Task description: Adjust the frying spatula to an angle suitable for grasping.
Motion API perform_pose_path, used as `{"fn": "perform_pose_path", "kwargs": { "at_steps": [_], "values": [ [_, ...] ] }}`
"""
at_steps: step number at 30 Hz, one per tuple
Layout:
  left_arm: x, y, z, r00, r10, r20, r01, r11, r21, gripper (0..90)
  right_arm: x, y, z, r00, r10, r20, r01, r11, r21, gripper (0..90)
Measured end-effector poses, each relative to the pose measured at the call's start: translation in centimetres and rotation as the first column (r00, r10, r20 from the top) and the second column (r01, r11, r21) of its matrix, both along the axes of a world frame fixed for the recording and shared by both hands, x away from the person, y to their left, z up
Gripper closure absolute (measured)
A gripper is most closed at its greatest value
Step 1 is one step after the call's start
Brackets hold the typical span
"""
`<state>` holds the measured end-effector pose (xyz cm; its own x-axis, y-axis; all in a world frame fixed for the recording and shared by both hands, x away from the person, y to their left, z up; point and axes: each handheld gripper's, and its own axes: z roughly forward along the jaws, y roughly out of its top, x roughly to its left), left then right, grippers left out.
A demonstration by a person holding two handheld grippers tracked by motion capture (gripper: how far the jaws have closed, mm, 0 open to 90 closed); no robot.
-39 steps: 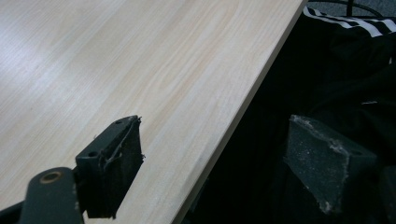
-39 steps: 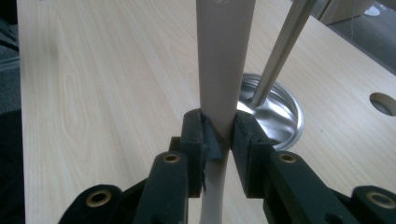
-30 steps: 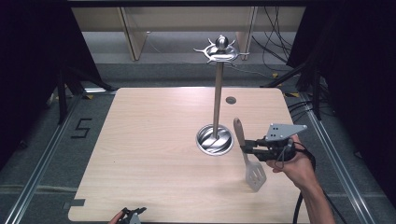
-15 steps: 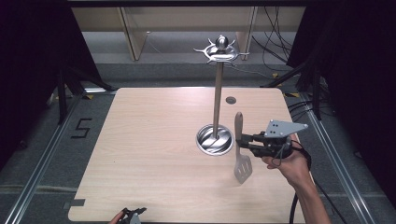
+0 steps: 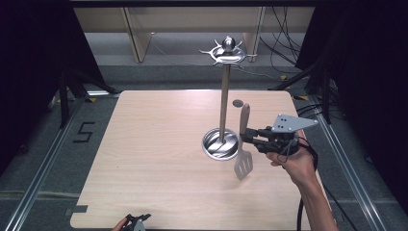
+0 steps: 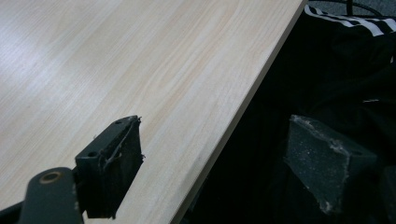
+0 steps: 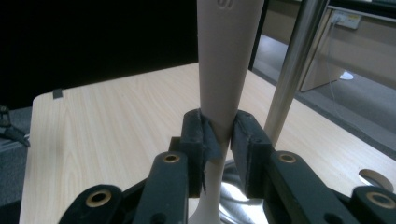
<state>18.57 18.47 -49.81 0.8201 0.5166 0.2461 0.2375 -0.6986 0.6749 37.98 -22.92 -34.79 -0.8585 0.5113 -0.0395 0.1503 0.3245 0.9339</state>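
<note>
Tabletop [image 5: 159, 159]: I saw a pale wood-grain board with rounded corners. A utensil stand [image 5: 221, 143] stood directly on it, right of centre, its round steel base flat on the board. A small round hole [image 5: 237, 103] lay near the far edge.

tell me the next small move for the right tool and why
Probably raise the spatula toward the hooks atop the stand. The right tool grips its handle upright, blade hanging clear of the table, well below those hooks.
</note>
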Motion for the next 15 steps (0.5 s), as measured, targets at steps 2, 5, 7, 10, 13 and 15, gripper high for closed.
{"fn": "perform_pose_path", "kwargs": {
  "at_steps": [2,5,7,10,13,15],
  "values": [
    [0.0,0.0,0.0,1.0,-0.004,0.001,0.004,1.0,-0.005,17.9,0.3,0.2,0.4,0.9999,-0.003,0.012,0.003,0.9999,0.016,75.9],
    [0.0,0.0,0.1,1.0,-0.001,0.002,0.001,1.0,-0.006,17.9,0.4,0.2,0.8,1.0,-0.004,0.009,0.004,0.9998,0.018,75.8],
    [0.0,0.0,0.0,1.0,0.0,0.002,0.0,1.0,-0.005,17.9,0.5,0.3,1.1,0.9997,-0.021,0.013,0.02,0.9993,0.032,75.8],
    [0.0,0.0,0.0,0.9999,0.004,0.012,-0.004,1.0,0.004,17.9,0.9,0.2,2.1,0.9993,-0.032,0.022,0.031,0.9992,0.027,75.9],
    [0.1,0.0,0.0,1.0,-0.008,-0.001,0.008,0.9999,0.012,17.9,1.2,0.1,3.1,0.9985,-0.036,0.04,0.036,0.9992,0.015,75.9],
    [0.0,0.0,0.0,1.0,0.0,0.003,0.0,1.0,0.005,17.9,1.3,0.2,3.4,0.9985,-0.039,0.039,0.038,0.9991,0.017,75.8]
  ]
}}
